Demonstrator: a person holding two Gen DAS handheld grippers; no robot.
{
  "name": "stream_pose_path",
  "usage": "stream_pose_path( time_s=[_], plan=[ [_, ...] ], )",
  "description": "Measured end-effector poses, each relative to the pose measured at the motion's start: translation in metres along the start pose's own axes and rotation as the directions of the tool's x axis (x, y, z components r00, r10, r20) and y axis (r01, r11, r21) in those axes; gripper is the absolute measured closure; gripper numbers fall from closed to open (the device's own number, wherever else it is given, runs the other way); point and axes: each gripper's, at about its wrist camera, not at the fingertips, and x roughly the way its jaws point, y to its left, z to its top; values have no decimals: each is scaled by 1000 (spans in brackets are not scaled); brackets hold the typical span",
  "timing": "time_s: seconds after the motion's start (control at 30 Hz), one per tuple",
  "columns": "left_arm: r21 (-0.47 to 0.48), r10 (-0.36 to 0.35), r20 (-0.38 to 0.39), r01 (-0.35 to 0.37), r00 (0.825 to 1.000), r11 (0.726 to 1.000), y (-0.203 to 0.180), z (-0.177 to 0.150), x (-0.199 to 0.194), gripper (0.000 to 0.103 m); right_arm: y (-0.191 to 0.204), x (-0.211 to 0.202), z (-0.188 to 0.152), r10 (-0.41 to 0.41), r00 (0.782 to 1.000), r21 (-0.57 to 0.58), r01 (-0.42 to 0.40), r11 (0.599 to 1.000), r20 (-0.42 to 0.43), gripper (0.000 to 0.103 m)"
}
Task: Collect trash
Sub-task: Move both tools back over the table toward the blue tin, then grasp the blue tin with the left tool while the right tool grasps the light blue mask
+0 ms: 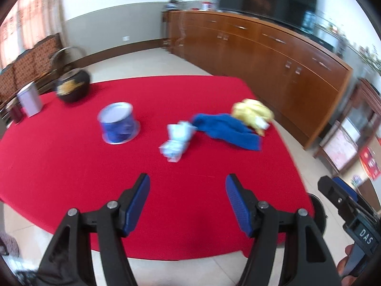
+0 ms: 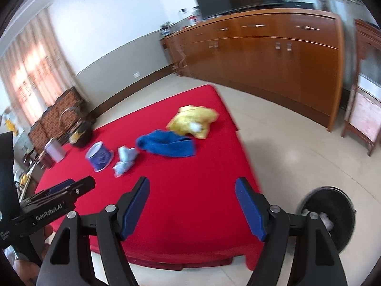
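Left wrist: crumpled tissue [image 1: 176,140] beyond gripper [image 1: 187,186], blurred.

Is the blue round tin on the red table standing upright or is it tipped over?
Upright. The blue tin stands on its wide base on the red table, with its round top facing up.

My left tongs [image 1: 187,186] are black plastic arms with round silver screws at the joints and ribbed blue pads [image 1: 139,205] on the inner faces. My right tongs [image 2: 192,189] match: black arms, silver screws, blue pads [image 2: 250,208]. White lettering marks the black bodies, "DAS" on one and "GenRobot.AI" on the other.
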Motion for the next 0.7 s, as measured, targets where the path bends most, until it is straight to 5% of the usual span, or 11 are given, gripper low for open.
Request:
stream_pose_path(
  time_s=[0.27,0.7],
  plan=[
    [-87,81,-22,-82,996,993,67,5,26,35,66,44,0,69,996,-78,-73,994,-51,27],
    [-111,104,-35,-108,994,988,107,31,78,25,120,132,9,103,985,-111,-119,987,-141,21]
  ],
)
